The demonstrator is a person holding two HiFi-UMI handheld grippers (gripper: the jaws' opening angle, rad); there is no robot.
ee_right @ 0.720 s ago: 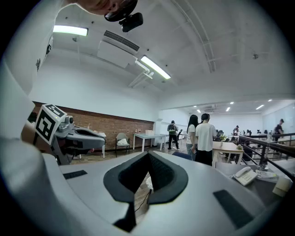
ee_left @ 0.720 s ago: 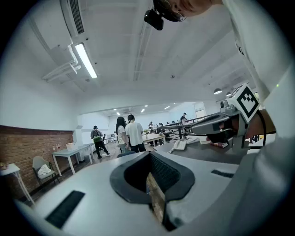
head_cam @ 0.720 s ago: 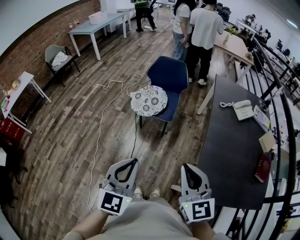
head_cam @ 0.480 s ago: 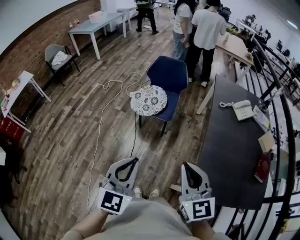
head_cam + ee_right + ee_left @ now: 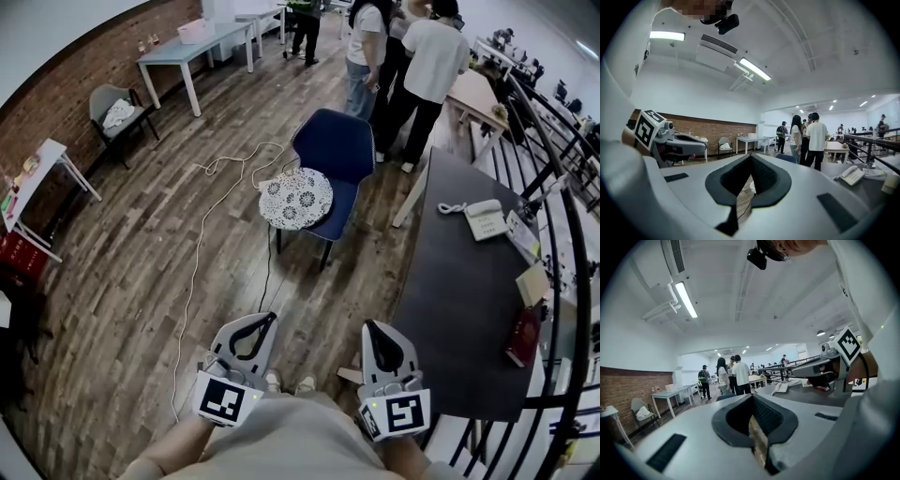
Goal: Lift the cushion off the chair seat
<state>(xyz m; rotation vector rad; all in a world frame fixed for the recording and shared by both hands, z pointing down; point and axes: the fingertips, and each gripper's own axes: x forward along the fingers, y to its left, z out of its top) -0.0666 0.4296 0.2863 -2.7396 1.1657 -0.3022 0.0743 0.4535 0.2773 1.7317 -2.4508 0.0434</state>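
A round white cushion (image 5: 296, 199) with a dark flower pattern lies on the seat of a blue chair (image 5: 336, 148) in the middle of the head view. Both grippers are held low and close to my body, well short of the chair. My left gripper (image 5: 270, 320) is shut, its tips meeting with nothing between them. My right gripper (image 5: 369, 329) is shut and empty too. In the left gripper view the left gripper (image 5: 752, 396) points towards the room. In the right gripper view the chair's blue back (image 5: 786, 158) peeks over the right gripper (image 5: 751, 154).
A long dark table (image 5: 459, 281) with a white phone (image 5: 486, 218) runs along the right, beside a railing (image 5: 562, 216). A white cable (image 5: 201, 246) snakes over the wood floor left of the chair. People (image 5: 427, 66) stand behind it. A grey chair (image 5: 117, 114) and white table (image 5: 192, 49) stand far left.
The people behind the chair have shifted, the one in the white shirt stepping to the right. The grippers, chair and cushion stay where they were.
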